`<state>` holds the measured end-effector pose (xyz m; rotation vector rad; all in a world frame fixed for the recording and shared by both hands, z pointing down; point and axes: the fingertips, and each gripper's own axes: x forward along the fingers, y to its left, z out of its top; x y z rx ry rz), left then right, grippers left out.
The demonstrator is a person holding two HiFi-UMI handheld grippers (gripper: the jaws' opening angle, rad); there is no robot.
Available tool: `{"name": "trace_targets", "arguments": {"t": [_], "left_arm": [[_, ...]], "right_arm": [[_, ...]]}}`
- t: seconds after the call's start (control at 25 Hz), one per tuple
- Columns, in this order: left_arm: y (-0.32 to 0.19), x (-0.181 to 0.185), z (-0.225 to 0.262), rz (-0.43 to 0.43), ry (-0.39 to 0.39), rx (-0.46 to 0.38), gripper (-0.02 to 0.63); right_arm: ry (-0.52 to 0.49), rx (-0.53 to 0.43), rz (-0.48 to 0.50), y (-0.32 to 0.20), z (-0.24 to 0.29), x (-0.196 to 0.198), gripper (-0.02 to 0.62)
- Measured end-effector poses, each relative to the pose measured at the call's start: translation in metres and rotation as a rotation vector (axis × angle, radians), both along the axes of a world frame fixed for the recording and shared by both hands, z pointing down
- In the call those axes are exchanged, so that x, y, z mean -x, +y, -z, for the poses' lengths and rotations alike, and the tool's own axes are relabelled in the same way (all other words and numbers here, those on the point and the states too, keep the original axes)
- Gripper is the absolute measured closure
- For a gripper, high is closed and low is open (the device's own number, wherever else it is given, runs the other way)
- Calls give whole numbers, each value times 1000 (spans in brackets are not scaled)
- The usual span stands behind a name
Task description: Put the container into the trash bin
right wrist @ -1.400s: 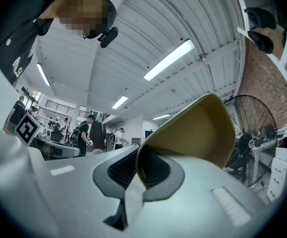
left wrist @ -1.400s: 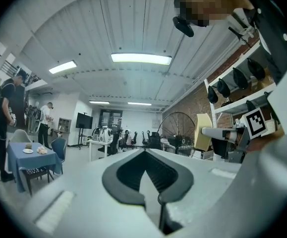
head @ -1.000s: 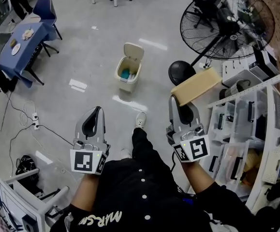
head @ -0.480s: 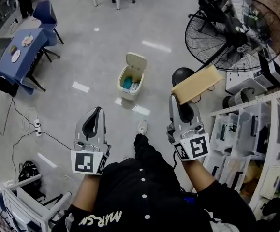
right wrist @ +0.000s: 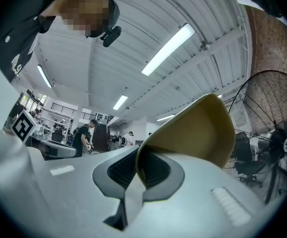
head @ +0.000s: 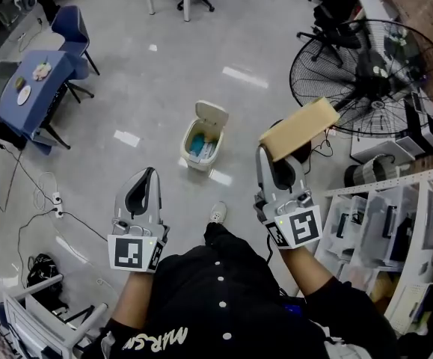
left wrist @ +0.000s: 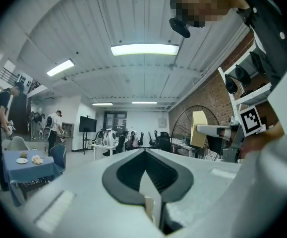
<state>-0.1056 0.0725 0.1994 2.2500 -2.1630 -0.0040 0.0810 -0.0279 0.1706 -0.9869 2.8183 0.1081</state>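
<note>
We judge the carry step to be in hand. The container (head: 300, 128) is clamped by one edge in the right gripper (head: 270, 159), to the right of the trash bin (head: 196, 158) and well apart from it. The left gripper (head: 147, 176), jaws together on nothing, sits below and left of the bin. The container is tan and thin-walled with a curved rim, probably moulded fibre. The bin is a small cream box with its hinged lid raised. Next, bring the container over the bin's open mouth, then part the jaws.
</note>
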Motion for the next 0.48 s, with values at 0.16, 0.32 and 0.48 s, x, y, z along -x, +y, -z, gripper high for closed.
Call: {"name": "trace_targets", "arguments": {"t": [0.16,0.32,0.48], "left_arm": [[-31,2,2,11,-2,5,606],[-63,0,4,13,-9,2,606],[-96,-7,4,16,-11,-6,606]], "right_arm": [[4,-2,11,-31,2,4,563],[10,-24,30,-60,6,5,563],[8,-39,42,-91,8,1,563]]}}
